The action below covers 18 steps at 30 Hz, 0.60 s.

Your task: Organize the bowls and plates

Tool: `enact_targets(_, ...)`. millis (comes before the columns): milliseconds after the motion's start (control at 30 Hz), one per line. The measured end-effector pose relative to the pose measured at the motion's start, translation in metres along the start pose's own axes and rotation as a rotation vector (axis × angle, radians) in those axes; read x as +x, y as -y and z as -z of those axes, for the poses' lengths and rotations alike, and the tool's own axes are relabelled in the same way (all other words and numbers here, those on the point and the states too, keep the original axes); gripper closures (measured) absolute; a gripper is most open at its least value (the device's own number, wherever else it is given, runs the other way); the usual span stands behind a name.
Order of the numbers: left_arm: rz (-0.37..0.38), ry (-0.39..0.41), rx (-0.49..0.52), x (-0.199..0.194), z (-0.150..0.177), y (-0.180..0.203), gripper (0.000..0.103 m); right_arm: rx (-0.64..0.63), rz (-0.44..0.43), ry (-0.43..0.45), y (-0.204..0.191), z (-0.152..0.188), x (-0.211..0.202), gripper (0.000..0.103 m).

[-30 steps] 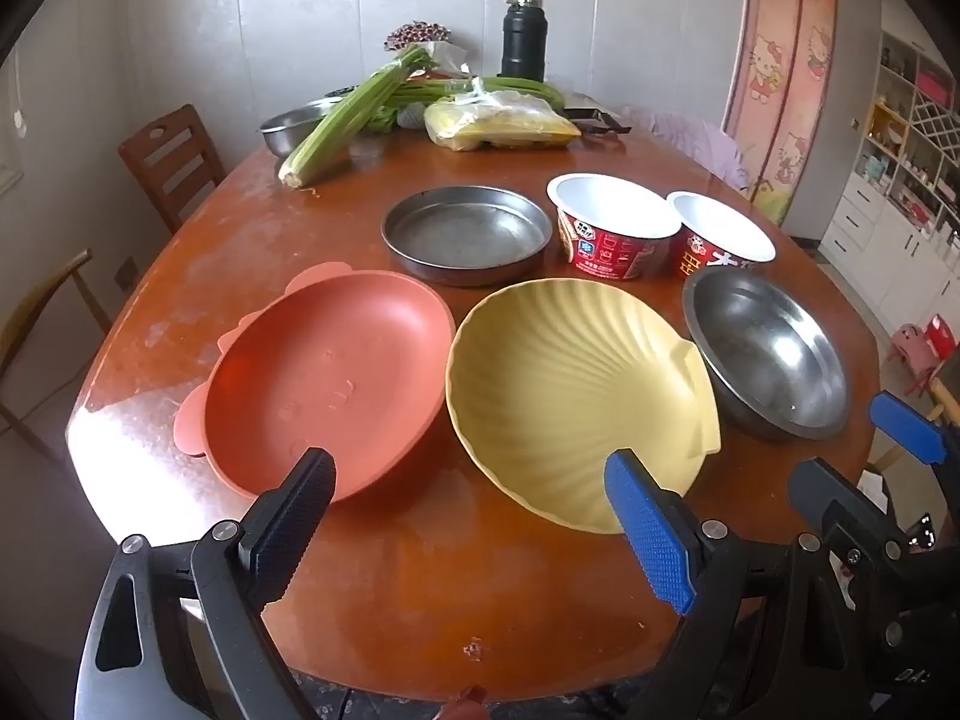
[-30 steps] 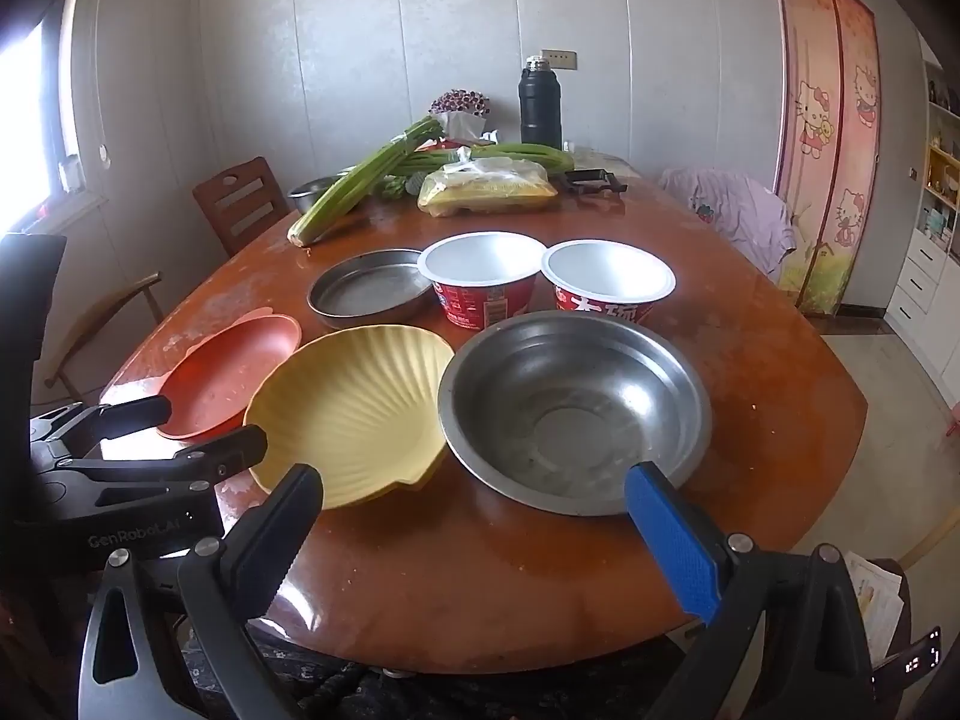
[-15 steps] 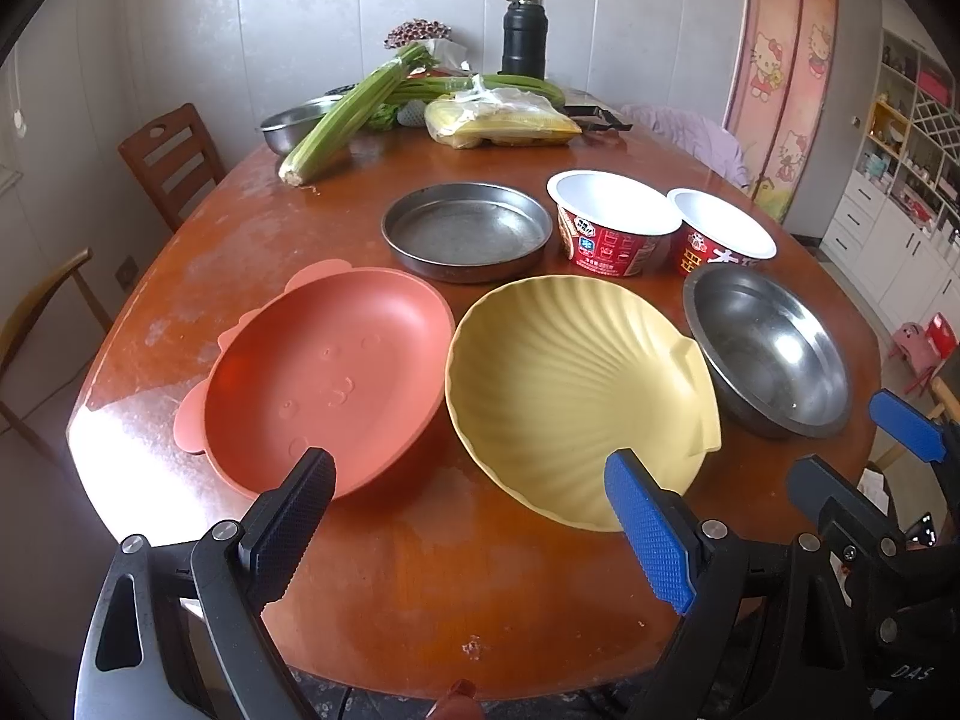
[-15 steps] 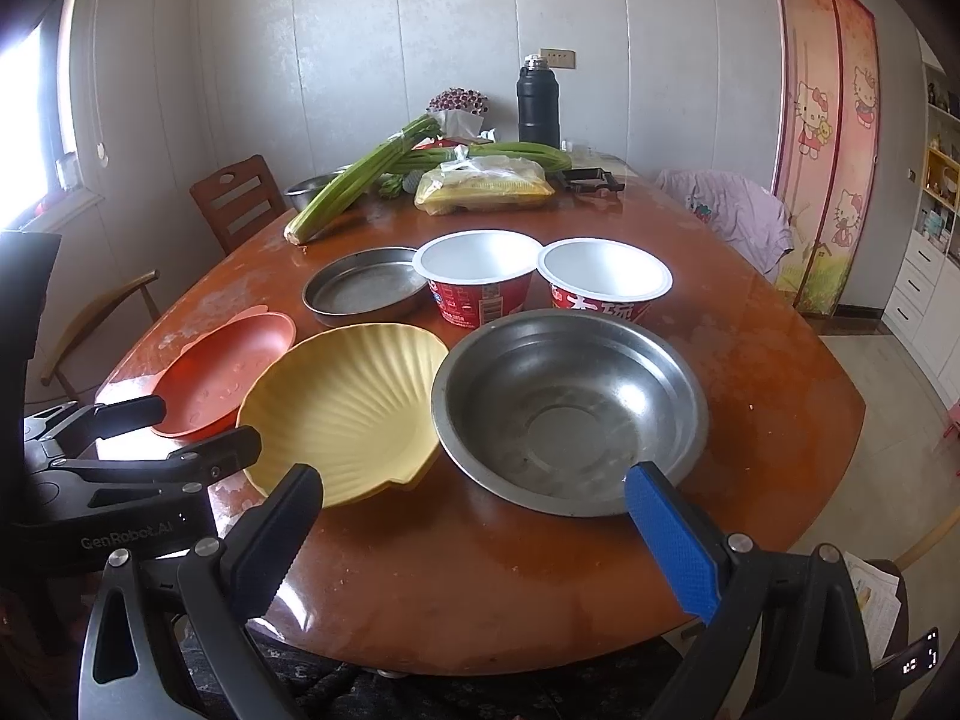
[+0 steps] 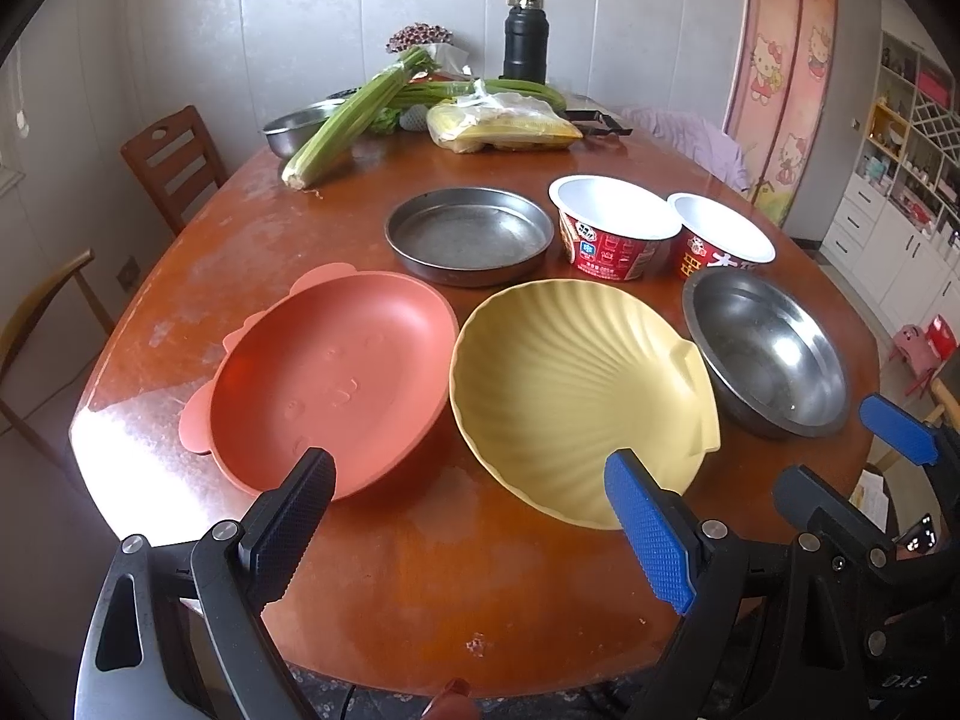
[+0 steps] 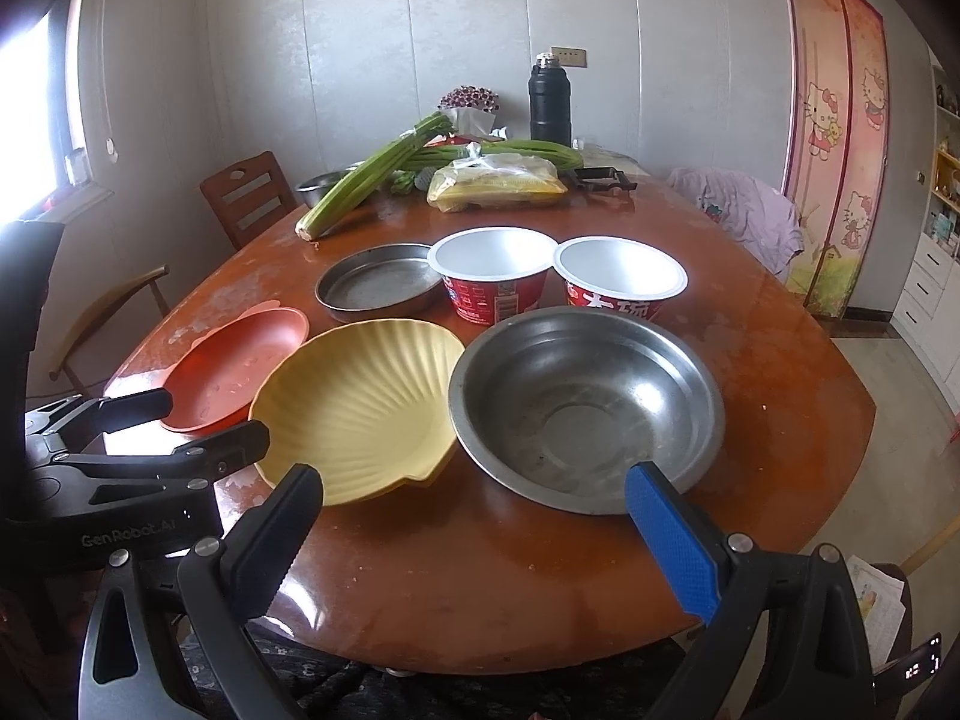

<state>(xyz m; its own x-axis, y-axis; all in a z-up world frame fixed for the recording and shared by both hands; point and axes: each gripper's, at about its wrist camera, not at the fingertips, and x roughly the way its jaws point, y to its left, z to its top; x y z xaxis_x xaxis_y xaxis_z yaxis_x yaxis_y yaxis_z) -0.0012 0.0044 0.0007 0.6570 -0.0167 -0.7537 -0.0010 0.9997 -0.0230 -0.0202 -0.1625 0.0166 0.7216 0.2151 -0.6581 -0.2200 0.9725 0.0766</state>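
The yellow shell-shaped dish (image 5: 576, 384) sits near the front edge of the round wooden table (image 5: 420, 588), and everything else is placed from it. A strip of bare tabletop runs between the dish and the table's near rim, and both claws hang over that strip: the left gripper (image 5: 474, 534) spread wide and holding nothing, the right gripper (image 6: 474, 540) likewise wide and empty. To the dish's left, almost touching its rim, lies one terracotta-red plate with small ears (image 5: 333, 384); left of that plate is more open wood up to the table edge. To the dish's right, rim against rim, sits one steel bowl (image 6: 585, 405), close to the front edge. Behind the dish stand one shallow round metal pan (image 5: 468, 234) and two red instant-noodle cups (image 5: 612, 234) (image 5: 720, 243), side by side. Open wood lies beyond them. Far behind the dish are celery stalks (image 5: 354, 114), a bag of yellow food (image 5: 504, 126), another steel bowl (image 5: 297, 129) and one black thermos (image 5: 525, 39).
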Motion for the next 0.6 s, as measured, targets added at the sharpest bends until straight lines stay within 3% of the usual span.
enact_targets(600,-0.006,0.024,-0.042,-0.010,-0.001,-0.022,0.011,-0.035,-0.067,-0.005,-0.013,-0.006,0.002,0.002)
